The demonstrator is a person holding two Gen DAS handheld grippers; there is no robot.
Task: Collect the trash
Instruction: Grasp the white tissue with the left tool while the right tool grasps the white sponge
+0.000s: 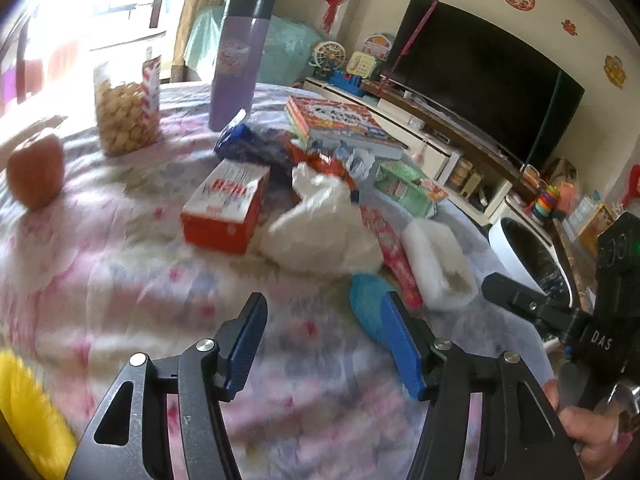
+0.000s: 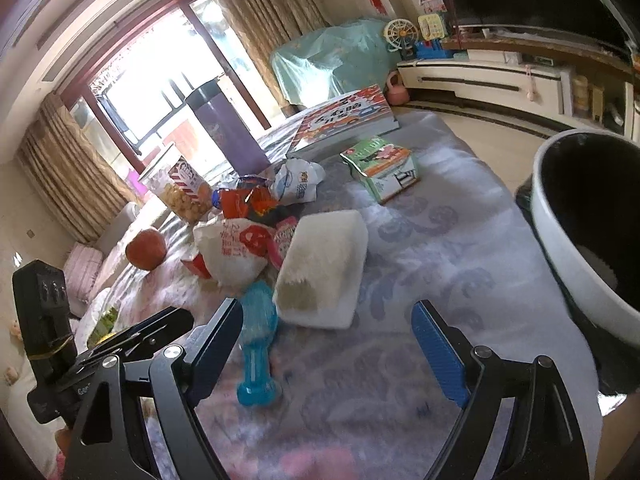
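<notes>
While both grippers hang over the flower-printed tablecloth [image 2: 440,240], nothing sits between either pair of blue-padded fingers: the left gripper [image 1: 324,344] is released with bare cloth in its gap, and the right gripper [image 2: 328,344] stands wide and empty too. Litter lies in a loose heap mid-table: a crumpled white plastic bag [image 1: 320,220], a torn orange foil wrapper [image 2: 248,202], a white foam tray [image 2: 324,268] with a dirty corner, and a pink snack packet [image 1: 394,248]. Nearest the right gripper's left finger rests a translucent blue dumbbell-shaped plastic piece [image 2: 256,344], probably light, stiff and a little slippery; its narrow waist looks like the surest place to pinch. By contrast, the bag should be soft and nearly weightless, best taken at a bunched fold. I judge the foam tray brittle, so a gentle squeeze across its short edge suits it. Off the table's right edge waits a white round bin with a black liner [image 2: 580,216].
</notes>
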